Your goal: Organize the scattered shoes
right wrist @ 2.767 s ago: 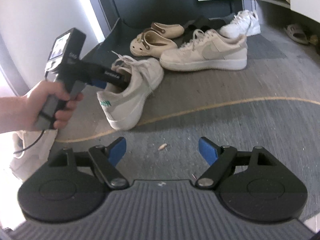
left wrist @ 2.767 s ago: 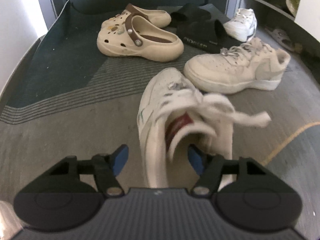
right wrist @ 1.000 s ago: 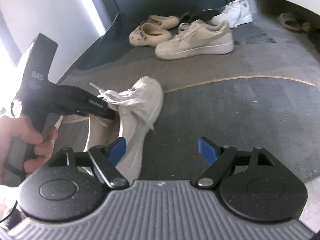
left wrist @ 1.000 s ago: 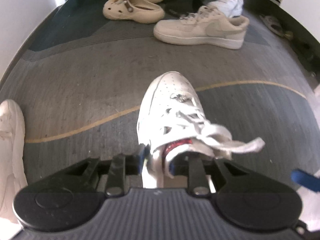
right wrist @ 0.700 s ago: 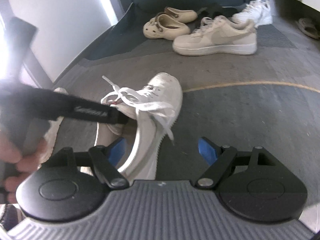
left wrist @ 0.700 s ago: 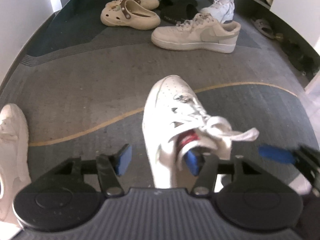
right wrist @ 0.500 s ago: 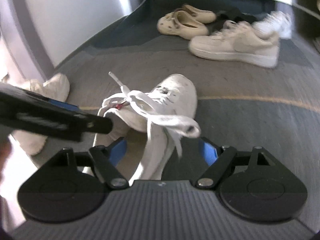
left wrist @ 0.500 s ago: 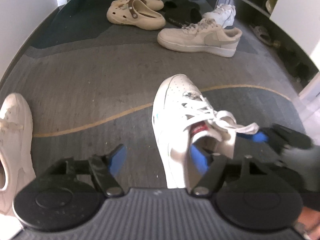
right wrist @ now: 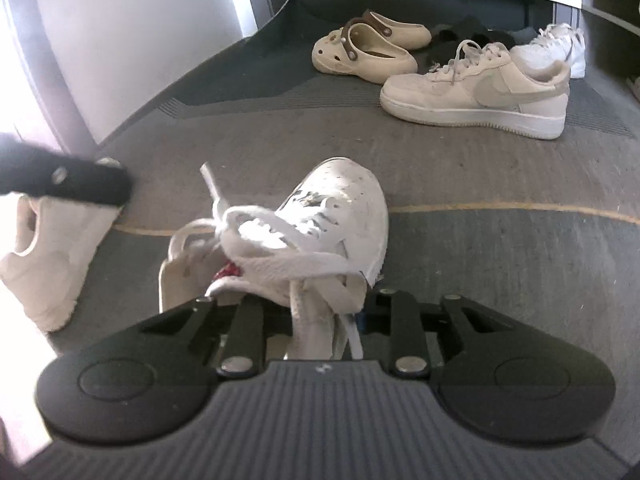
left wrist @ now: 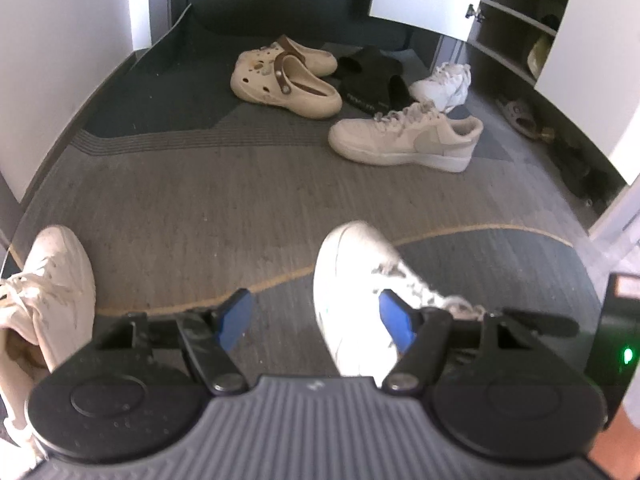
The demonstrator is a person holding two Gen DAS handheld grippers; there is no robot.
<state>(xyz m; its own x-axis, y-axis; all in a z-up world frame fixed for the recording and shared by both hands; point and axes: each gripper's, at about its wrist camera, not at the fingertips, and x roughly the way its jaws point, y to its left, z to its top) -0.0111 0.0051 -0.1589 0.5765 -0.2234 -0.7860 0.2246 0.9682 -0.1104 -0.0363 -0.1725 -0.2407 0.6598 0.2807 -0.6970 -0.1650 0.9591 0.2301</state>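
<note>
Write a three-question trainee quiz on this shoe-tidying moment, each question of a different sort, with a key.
1. True or false: the left gripper is clamped on the white sneaker.
2. Multiple choice: what is between the closing jaws of the right gripper? A) a cream clog B) the white sneaker's heel and laces C) a black slide
3. Fill in: the beige sneaker stands on its sole on the ____.

Key: 1 false, its jaws are apart and off the shoe. 2 B. 3 carpet.

Grey carpet (left wrist: pixel 208 200) carries sneakers (left wrist: pixel 404 140), clogs (left wrist: pixel 288 84) and slides (left wrist: pixel 372 76).
</note>
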